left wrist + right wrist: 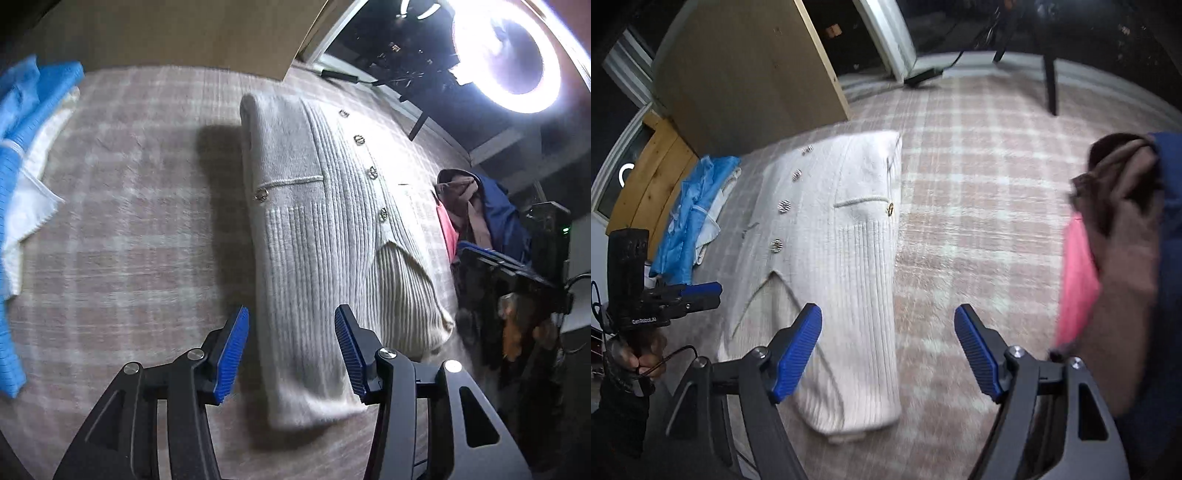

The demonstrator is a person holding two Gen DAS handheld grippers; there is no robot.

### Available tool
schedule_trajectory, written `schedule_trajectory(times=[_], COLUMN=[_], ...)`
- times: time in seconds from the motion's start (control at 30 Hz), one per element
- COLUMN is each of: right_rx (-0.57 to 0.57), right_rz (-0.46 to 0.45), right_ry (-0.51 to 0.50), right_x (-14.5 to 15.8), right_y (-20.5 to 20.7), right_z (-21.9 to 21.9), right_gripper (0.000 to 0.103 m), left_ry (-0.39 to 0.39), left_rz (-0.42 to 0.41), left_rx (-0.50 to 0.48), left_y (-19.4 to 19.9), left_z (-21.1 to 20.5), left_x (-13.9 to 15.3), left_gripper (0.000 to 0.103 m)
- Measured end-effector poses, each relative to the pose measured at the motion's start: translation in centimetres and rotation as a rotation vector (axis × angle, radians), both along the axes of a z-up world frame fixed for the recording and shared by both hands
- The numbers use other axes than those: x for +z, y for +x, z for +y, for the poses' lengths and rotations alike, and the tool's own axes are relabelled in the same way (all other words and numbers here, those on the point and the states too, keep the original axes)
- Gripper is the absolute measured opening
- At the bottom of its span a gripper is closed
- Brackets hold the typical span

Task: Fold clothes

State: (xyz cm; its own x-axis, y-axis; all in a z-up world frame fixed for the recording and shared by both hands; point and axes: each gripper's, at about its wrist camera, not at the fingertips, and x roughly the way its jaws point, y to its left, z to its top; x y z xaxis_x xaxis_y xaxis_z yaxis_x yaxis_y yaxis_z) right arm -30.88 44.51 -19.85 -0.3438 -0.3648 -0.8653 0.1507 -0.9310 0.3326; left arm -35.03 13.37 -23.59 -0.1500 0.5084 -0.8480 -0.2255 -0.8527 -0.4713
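The cream cardigan (pixel 314 229) lies folded narrow on the plaid bed (pixel 129 221). A heap of clothes (pixel 1115 236) lies beside it. Left tongs (pixel 291 354) and right tongs (pixel 888 350) gape wide, holding nothing.

One cream cardigan (pixel 314 236) lies at twelve o'clock, showing five buttons (pixel 373 172). One blue garment (pixel 22 122) sits at ten o'clock, one clothes pile (pixel 476 210) at three.

Cream knit cardigan (pixel 306 236): soft, matt, ribbed in bands, with shiny metallic buttons (pixel 372 172). Plaid bed cover (pixel 122 229): fuzzy woven cloth, pink and white. Left claw (pixel 291 354): matt black frame, ridged blue pads (pixel 232 354), bright metal rivets. Thin, slightly glossy blue cloth (pixel 687 221) beside the cardigan. Smooth, matt light wood panel (pixel 746 74) behind.
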Motion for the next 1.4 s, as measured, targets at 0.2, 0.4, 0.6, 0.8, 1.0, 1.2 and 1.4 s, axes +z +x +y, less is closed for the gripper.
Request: schedule_trajectory(times=[0.2,0.4,0.6,0.8,1.0,1.2,1.4], right_rx=[0.052,0.127,0.261,0.322,0.304,0.278,0.29], right_rz=[-0.068,0.01,0.072,0.142,0.071,0.102,0.107], right_ry=[-0.111,-0.144,-0.092,-0.005,-0.098,-0.193,-0.285], right_x=[-3.8,-4.5,-4.6,-4.1,-3.8,0.0,4.4], right_y=[-1.2,-1.3,-1.1,-0.8,-2.0,-2.4,-1.5], right_z=[0.0,-1.2,-4.9,-7.6,-6.7,-6.8,-6.4], right_gripper=[0.074,0.075,0.075,0.05,0.029,0.026,0.026], left_ry=[0.029,0.028,-0.018,-0.044,0.001,0.073,0.091], left_rz=[-0.057,-0.05,0.01,0.058,0.068,0.139,0.203], left_rx=[0.011,-0.061,-0.122,-0.154,-0.136,-0.106,-0.133], left_y=[-1.2,-0.6,0.3,0.7,0.6,0.9,2.8], left_z=[1.1,2.8,4.9,6.3,5.8,5.2,4.8], left_x=[-1.6,-1.6,-1.1,-0.9,-0.3,4.0,8.7], left_gripper=[0.048,0.058,0.055,0.032,0.023,0.021,0.021])
